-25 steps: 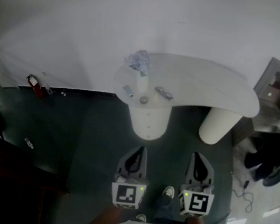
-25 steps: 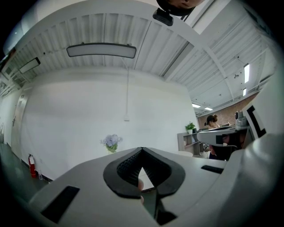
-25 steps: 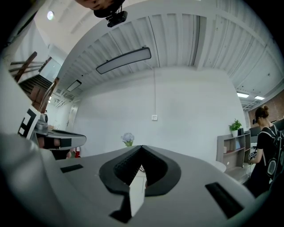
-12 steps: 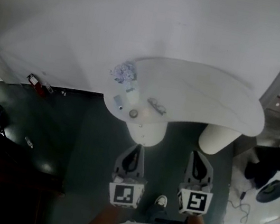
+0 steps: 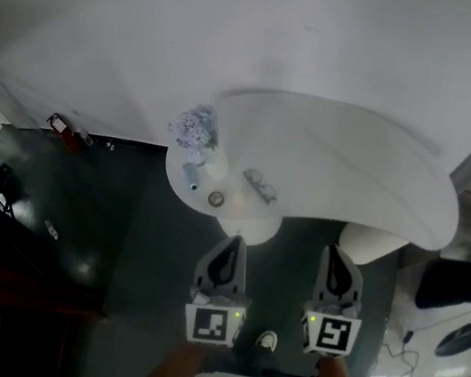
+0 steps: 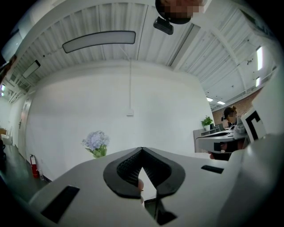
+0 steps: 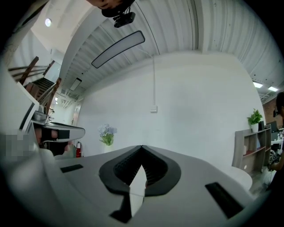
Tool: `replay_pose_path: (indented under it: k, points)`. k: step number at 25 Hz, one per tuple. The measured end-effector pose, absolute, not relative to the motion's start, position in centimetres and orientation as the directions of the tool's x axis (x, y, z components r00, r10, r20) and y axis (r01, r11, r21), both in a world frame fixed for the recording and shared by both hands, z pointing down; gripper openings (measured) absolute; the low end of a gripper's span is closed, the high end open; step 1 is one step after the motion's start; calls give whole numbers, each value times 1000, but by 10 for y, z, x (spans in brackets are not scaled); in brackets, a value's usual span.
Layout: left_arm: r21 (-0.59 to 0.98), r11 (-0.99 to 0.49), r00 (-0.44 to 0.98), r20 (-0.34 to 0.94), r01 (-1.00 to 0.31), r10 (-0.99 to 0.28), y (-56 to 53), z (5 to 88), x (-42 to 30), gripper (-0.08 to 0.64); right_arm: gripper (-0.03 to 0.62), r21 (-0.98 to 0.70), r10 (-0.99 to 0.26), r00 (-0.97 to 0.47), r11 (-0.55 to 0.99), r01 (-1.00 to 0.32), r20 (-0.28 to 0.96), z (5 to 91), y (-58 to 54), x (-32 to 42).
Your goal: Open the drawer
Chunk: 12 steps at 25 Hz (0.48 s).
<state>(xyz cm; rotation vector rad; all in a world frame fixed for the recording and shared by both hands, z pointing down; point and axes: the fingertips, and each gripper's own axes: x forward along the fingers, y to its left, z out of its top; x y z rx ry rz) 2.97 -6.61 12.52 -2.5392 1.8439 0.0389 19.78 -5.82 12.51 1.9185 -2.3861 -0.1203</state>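
Curved white desk top (image 5: 355, 177), pale lilac flower bunch (image 5: 195, 128), glossy dark green floor (image 5: 80, 201), small red fire extinguisher (image 5: 59, 127), grey left gripper (image 5: 235, 240), grey right gripper (image 5: 336, 250), black-and-white patterned marker cubes (image 5: 211, 325).

Open dark floor (image 5: 162, 247) runs to the white desk (image 5: 355, 173), where a pedestal (image 5: 248, 225) at left and a round leg (image 5: 372, 243) at right block passage, flowers (image 5: 195, 128) and glasses (image 5: 260, 185) crowding the desktop's left end.

Tiny indistinct tabletop objects (image 5: 260, 186)
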Motion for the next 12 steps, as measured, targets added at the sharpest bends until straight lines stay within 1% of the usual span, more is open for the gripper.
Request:
replay_pose_path:
  k: [6, 12]
  points:
    - [12, -310, 310, 10, -951, -951, -98, 158, 12, 3, 3, 116, -976, -216, 219, -969, 36, 161, -91, 174]
    - [18, -320, 321, 78, -947, -944, -110, 220, -6, 3, 3, 134, -970, -235, 240, -961, 56, 217, -105, 144]
